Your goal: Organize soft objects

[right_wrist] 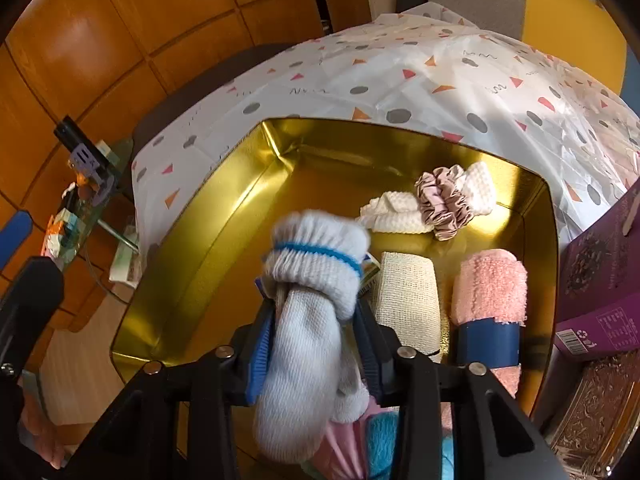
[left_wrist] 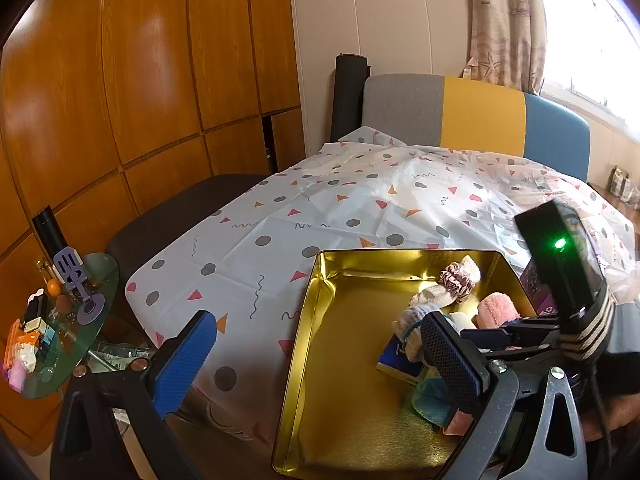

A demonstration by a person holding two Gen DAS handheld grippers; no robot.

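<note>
A gold tin tray [left_wrist: 344, 360] [right_wrist: 224, 216] sits on the patterned tablecloth. My right gripper [right_wrist: 316, 320] is shut on a pale blue-white knitted glove [right_wrist: 308, 320] with a blue cuff stripe and holds it over the tray; it shows in the left wrist view [left_wrist: 412, 332] too. In the tray lie a white waffle cloth [right_wrist: 396, 212], a pink scrunchie [right_wrist: 444, 200], a cream rolled cloth [right_wrist: 408, 296] and a pink rolled towel [right_wrist: 492, 288] with a blue band. My left gripper [left_wrist: 320, 348] is open and empty, at the tray's left edge.
Purple boxes [right_wrist: 600, 280] stand right of the tray. A glass side table [left_wrist: 60, 328] with clutter stands at the left. A grey, yellow and blue chair back [left_wrist: 476, 116] is behind the table. Wooden cabinets [left_wrist: 140, 80] fill the left wall.
</note>
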